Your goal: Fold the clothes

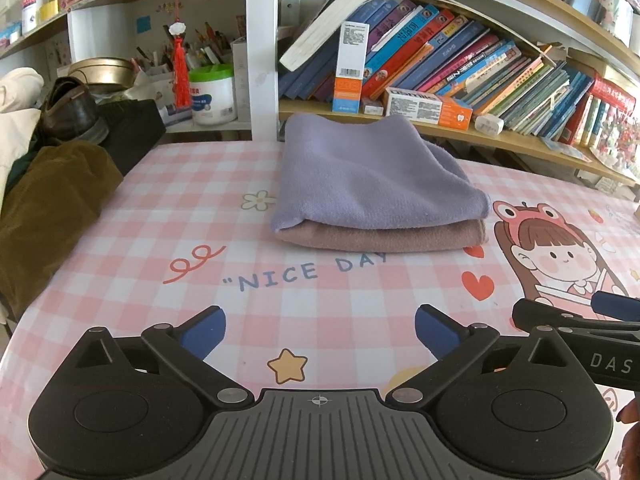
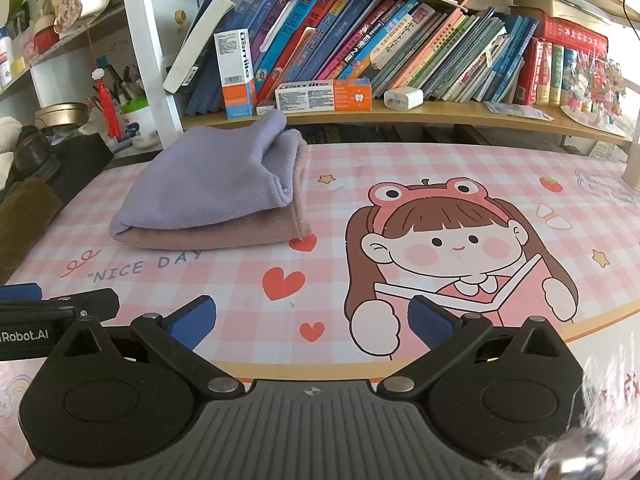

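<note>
well — pens (image 1: 208,54) upright in holders; books (image 2: 400,36) on shelf (image 2: 400,114)

A pink checked table (image 1: 160,216) bears a lilac cloth (image 1: 368,176) stacked on a pink cloth (image 1: 384,236).

A folded lilac towel (image 1: 372,172) lies stacked on a folded dusty-pink towel (image 1: 380,236), near the table's (image 1: 320,288) far edge.
</note>
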